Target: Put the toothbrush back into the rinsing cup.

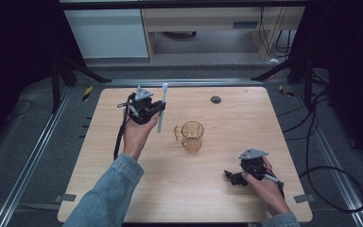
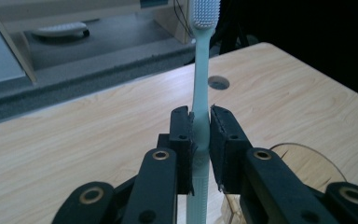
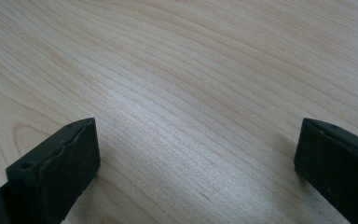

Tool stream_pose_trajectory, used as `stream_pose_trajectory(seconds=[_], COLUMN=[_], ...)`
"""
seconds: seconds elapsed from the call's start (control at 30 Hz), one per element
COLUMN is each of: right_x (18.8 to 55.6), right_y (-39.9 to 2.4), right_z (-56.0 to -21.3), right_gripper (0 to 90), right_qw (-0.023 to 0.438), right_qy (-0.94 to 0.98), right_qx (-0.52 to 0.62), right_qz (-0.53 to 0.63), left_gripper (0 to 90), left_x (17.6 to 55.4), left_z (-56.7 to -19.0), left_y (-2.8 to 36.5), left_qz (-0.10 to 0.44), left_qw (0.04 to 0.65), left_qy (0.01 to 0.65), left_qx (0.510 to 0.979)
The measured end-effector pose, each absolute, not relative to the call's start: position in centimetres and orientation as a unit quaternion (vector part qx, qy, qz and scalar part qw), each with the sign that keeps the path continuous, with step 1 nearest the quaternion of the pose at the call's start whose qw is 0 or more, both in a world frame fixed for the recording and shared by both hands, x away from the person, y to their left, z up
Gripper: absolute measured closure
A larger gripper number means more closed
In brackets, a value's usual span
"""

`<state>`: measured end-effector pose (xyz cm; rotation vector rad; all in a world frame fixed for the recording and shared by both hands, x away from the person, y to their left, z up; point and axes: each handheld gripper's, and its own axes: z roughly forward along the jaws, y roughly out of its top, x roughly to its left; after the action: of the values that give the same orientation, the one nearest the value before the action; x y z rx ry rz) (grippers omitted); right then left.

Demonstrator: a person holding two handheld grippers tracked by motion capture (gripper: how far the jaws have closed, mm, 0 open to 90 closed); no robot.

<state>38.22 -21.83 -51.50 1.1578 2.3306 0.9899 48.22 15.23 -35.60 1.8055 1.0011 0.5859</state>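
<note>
Surroundings: dark room around a pale wood counter (image 1: 137, 198), with a small round grommet hole (image 1: 216, 99) near its far edge.
Toothbrush: the mint-green toothbrush (image 2: 200, 93) stands upright, bristle head up, held above the counter just to the left of the mug in the high view.
Left gripper: the left gripper (image 1: 159, 108) has its jaws closed tight on the toothbrush handle, pinching it partway down its length, with the lower end hanging free below.
Mug: an amber glass mug (image 1: 192, 136) sits near the counter's middle, mouth up, handle turned toward the left hand.
Right gripper: the right gripper (image 1: 228, 175) rests low over bare wood at the near right, jaws spread wide with nothing between them, well apart from the mug.
Slip risk: the handle is thin and smooth, so it could pivot or slide in the pinch if the wrist tilts.
Knock risk: the brush's lower end could catch the rim and tip or shove the mug, since nothing steadies it.
Miss risk: released too high, the brush may bounce off the rim onto the counter.
</note>
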Motion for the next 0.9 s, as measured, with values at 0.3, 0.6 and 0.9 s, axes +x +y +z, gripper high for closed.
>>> stream_pose_trajectory(seconds=[0.3,0.6,0.9], right_x=[38.2,38.2,38.2], right_y=[-21.8,-21.8,-21.8], right_z=[-51.5,-51.5,-51.5], right_gripper=[0.4,0.4,0.4], right_qw=[0.177,0.177,0.177], right_qy=[0.824,0.824,0.824], right_qx=[0.41,0.41,0.41], right_qz=[0.35,0.35,0.35], left_gripper=[79.2,79.1,79.1], left_x=[47.5,46.5,46.6], left_z=[-36.2,-36.5,-36.9], left_y=[15.0,14.2,14.1], left_qz=[0.281,0.299,0.294], left_qw=[0.528,0.555,0.589], left_qy=[0.389,0.362,0.353], left_qx=[0.701,0.687,0.665])
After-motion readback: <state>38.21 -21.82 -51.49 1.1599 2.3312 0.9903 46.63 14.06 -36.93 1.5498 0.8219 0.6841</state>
